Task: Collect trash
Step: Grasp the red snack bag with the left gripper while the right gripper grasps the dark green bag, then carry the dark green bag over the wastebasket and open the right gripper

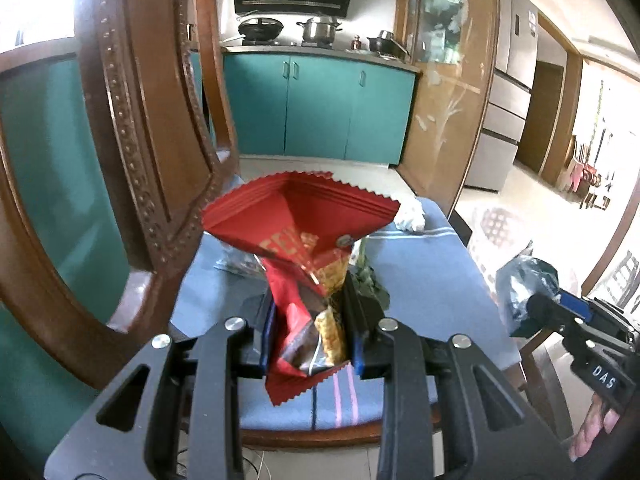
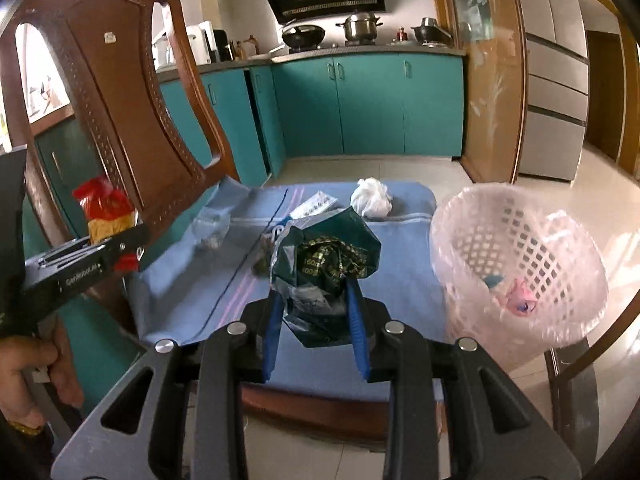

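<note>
**2 grippers, 2 wrappers above a blue-cushioned chair**

Left wrist view: The left gripper [image 1: 310,320] is clamped on a red snack wrapper [image 1: 298,240], its 2 blue-edged fingers pinching the crumpled lower half while the zigzag-cut top fans open above them. The wrapper hangs over the near edge of the blue seat cushion [image 1: 420,280], clear of the cloth. Behind it, a dark green leafy scrap [image 1: 370,284] lies on the cushion, and a white crumpled bag [image 1: 410,216] sits at the far right corner. The carved wooden chair back [image 1: 152,152] rises along the cushion's left edge. At the right of the frame, the right gripper [image 1: 536,312] holds a dark green foil bag [image 1: 524,280] beyond the cushion's right edge.

Right wrist view: The right gripper [image 2: 316,300] is closed on the dark green foil bag [image 2: 324,260], the bag bunched between its 2 blue fingers and held over the near half of the cushion [image 2: 400,280]. A white lattice waste basket [image 2: 520,264], lined with thin clear plastic, stands just beside the cushion's right edge with a few pink and blue scraps inside. On the cushion's far edge lie the white crumpled bag [image 2: 370,198] and a small white printed packet [image 2: 316,204]; a clear plastic bag [image 2: 210,226] lies toward the left edge. At the left, the left gripper [image 2: 120,246] holds the red wrapper [image 2: 104,204] in front of the chair back [image 2: 120,92].
</note>
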`<state>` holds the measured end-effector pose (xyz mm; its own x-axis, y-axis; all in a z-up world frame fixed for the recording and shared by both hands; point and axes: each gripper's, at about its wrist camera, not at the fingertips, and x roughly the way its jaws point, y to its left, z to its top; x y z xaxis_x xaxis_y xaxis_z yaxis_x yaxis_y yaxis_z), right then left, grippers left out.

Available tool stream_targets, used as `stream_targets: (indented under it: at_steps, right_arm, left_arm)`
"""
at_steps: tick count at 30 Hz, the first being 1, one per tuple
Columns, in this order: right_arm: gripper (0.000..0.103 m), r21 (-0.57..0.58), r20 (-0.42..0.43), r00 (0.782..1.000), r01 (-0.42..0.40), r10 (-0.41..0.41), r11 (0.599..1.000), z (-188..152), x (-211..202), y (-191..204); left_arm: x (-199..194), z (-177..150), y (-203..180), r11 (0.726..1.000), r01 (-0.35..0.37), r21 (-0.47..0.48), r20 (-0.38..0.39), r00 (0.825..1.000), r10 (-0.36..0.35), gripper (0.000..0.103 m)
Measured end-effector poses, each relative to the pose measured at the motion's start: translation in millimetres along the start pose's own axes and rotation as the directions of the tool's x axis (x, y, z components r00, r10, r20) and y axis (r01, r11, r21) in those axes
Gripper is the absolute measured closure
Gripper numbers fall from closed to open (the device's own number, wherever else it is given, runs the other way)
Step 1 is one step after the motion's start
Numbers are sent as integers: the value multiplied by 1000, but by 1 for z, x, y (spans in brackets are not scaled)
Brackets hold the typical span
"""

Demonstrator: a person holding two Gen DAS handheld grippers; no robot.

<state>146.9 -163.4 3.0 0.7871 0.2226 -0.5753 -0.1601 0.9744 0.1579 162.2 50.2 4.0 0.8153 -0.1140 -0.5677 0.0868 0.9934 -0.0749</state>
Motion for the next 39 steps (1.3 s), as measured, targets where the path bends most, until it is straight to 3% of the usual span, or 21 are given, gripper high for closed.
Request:
stream_targets:
  at_steps: [12, 34, 39]
  right_arm:
    - [72, -50, 44, 999, 6, -4, 999, 0, -6, 8]
    - [72, -59, 40, 999, 2, 1, 998, 1, -4, 9]
    - [72, -9, 131, 990, 45, -44, 999, 17, -18, -11]
  left_arm:
    - [0, -3, -15, 1000, -24, 19, -20, 1000, 25, 74]
    - [2, -4, -16, 999, -23, 28, -34, 999, 24, 73]
    - [2, -4, -17, 999, -18, 26, -33, 999, 19, 73]
